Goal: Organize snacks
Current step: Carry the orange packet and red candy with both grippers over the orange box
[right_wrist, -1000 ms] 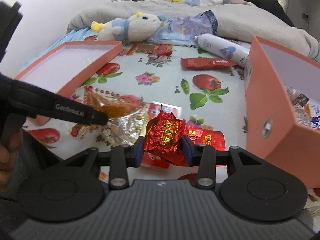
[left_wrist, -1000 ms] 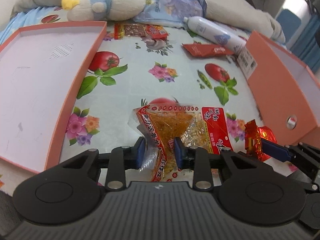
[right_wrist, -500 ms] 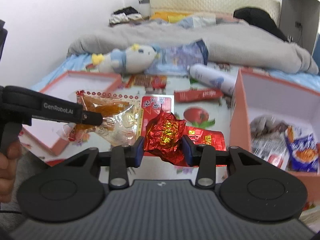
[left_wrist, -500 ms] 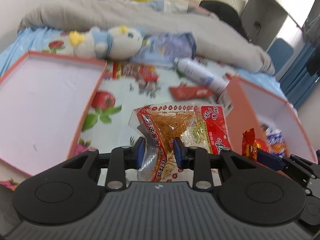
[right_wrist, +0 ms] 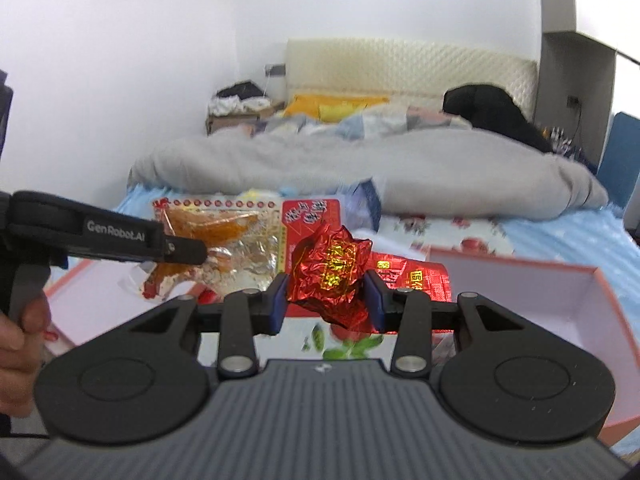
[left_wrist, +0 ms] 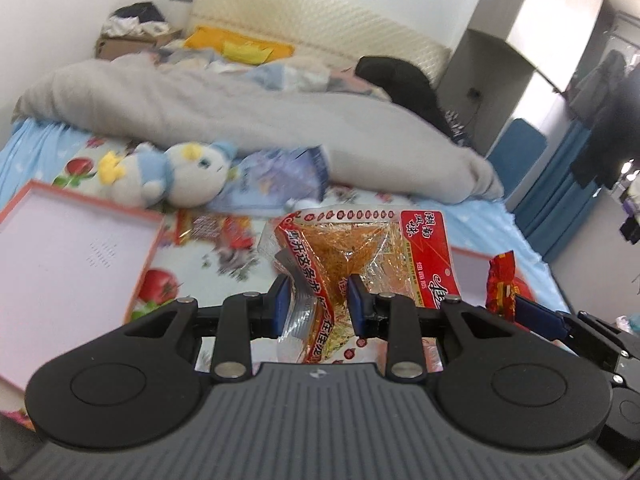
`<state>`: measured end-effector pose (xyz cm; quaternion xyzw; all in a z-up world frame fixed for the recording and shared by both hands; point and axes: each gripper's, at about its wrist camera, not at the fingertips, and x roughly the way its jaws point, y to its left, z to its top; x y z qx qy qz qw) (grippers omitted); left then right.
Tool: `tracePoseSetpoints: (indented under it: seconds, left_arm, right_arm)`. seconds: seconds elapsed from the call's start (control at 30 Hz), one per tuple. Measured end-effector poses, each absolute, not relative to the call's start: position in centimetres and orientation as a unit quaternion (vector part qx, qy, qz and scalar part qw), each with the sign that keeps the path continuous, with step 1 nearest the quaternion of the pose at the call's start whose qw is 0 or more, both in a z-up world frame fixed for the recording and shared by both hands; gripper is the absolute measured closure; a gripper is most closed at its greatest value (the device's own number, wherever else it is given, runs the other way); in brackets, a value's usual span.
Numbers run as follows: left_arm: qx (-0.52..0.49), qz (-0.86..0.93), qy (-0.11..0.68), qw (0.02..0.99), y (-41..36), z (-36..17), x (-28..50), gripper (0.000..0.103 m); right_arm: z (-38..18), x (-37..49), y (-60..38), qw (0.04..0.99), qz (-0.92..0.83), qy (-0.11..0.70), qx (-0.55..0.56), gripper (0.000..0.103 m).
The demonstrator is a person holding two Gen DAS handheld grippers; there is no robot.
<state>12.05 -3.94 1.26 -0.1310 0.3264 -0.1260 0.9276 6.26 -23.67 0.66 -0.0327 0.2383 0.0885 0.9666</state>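
— Cotton sheet (left_wrist: 188,276), pale blue, printed with tomatoes and flowers; spread over bed as work surface. Grey duvet (left_wrist: 224,116) bunched behind; quilted cream headboard (left_wrist: 320,28) against white wall.

— Noted. Further room items?

— Plush toy (left_wrist: 172,172), white and blue with yellow tuft, lying on sheet beside a blue-purple bag (left_wrist: 280,178). Blue chair (left_wrist: 516,148) at far right. Salmon-pink box lid (left_wrist: 60,264), white inside, at left; matching pink box (right_wrist: 560,304) at right.

— Held goods?

— Clear snack packet (left_wrist: 348,256), orange shreds inside, red panel with Chinese characters; clamped between blue pads of left gripper (left_wrist: 316,308), raised above sheet. Crumpled red foil snack (right_wrist: 330,276), gold characters, pinched in right gripper (right_wrist: 326,300), likewise lifted, just left of pink box.

— Legible writing?

— "GenRobot.AI" in white on side of left gripper, read from right wrist view. Characters on packets too small or blurred to transcribe. Flat red packet (right_wrist: 412,280) lying behind foil snack, yellow print unreadable.

— Anything else?

— Hand (right_wrist: 20,344) on left gripper grip, lower-left edge.
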Motion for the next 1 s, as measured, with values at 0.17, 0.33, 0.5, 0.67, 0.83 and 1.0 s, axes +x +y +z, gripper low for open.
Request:
tracePoseSetpoints:
  seconds: [0.17,0.33,0.5,0.67,0.83,1.0]
  left_arm:
    - [-0.131,-0.145,0.304,0.932,-6.1,4.1,12.4,0.068]
    - [-0.129,-0.166,0.29,0.934,-8.6,6.1,13.3,0.068]
    - [-0.121,-0.189,0.292,0.93,-11.9,6.5,14.8,0.068]
    - [-0.109,-0.205,0.313,0.921,-15.5,4.9,17.1,0.068]
    - [-0.095,-0.224,0.341,0.908,-19.0,2.6,19.5,0.068]
    - [-0.07,-0.237,0.372,0.895,-22.6,-0.4,21.7,0.068]
  right_arm:
    - [2.9,6.6,-25.5,0.973,0.073,0.216,-0.03,0.06]
    - [4.3,6.9,-27.6,0.977,0.055,0.202,-0.026,0.06]
    - [4.6,7.8,-30.0,0.979,0.035,0.198,-0.022,0.06]
    - [3.6,9.0,-32.8,0.977,0.01,0.212,-0.013,0.06]
    - [1.6,10.4,-35.9,0.971,-0.016,0.238,-0.002,0.06]
    - [-1.1,11.6,-39.0,0.961,-0.031,0.273,0.022,0.06]
